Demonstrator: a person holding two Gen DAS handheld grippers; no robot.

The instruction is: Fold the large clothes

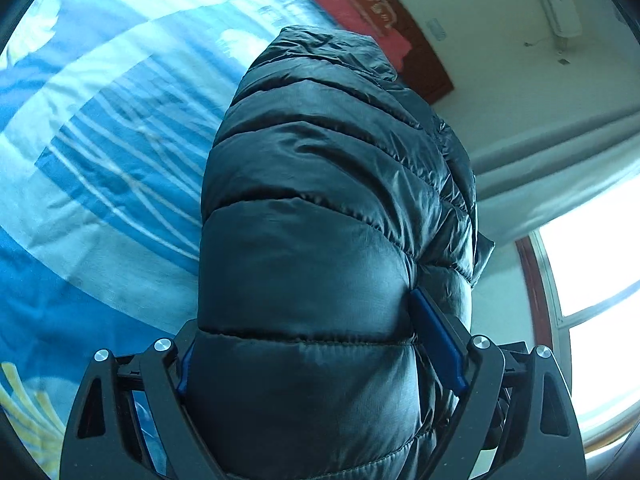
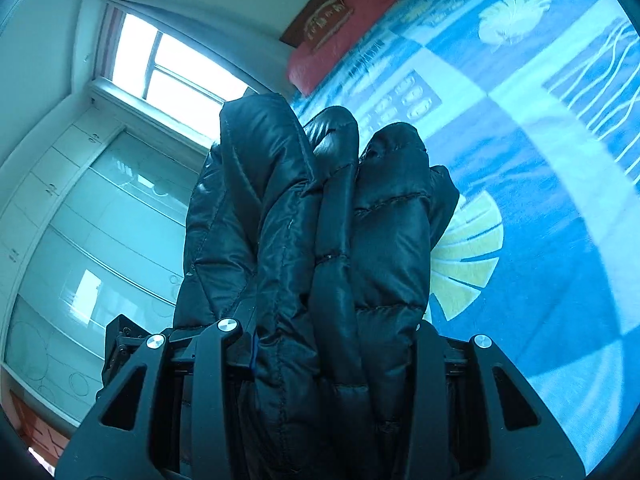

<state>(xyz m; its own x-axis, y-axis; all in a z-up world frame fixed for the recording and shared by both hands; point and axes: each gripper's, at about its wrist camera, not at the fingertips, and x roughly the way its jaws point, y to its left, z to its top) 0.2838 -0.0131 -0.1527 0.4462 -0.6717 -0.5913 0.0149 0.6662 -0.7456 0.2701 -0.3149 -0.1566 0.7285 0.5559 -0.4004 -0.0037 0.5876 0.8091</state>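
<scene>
Left wrist view shows the left gripper [image 1: 320, 360] clenched on a thick roll of the black puffer jacket [image 1: 328, 208]; one blue pad [image 1: 438, 344] presses into the quilting on the right, the other is mostly buried at the left. The jacket fills the space between the fingers and runs straight away from the jaws, its long axis in line with them, quilt seams crossing it. Beyond and to the left lies the blue patterned bedspread [image 1: 100, 152], apart from the held part of the cloth as far as can be seen.

Right wrist view shows the right gripper [image 2: 332, 344] grasping a bunch of the same jacket [image 2: 320, 240], several puffed layers gathered upright between the fingers. The bedspread [image 2: 540, 160] lies to the right of the bundle, a pink pillow [image 2: 340, 36] at its far end.

Both grippers hold cloth, so neither is the nearer. The coming move seems to turn on bringing the held jacket toward the bedspread, which sits on opposite sides of the two views. Whether any of the jacket touches the bed cannot be told.
</scene>
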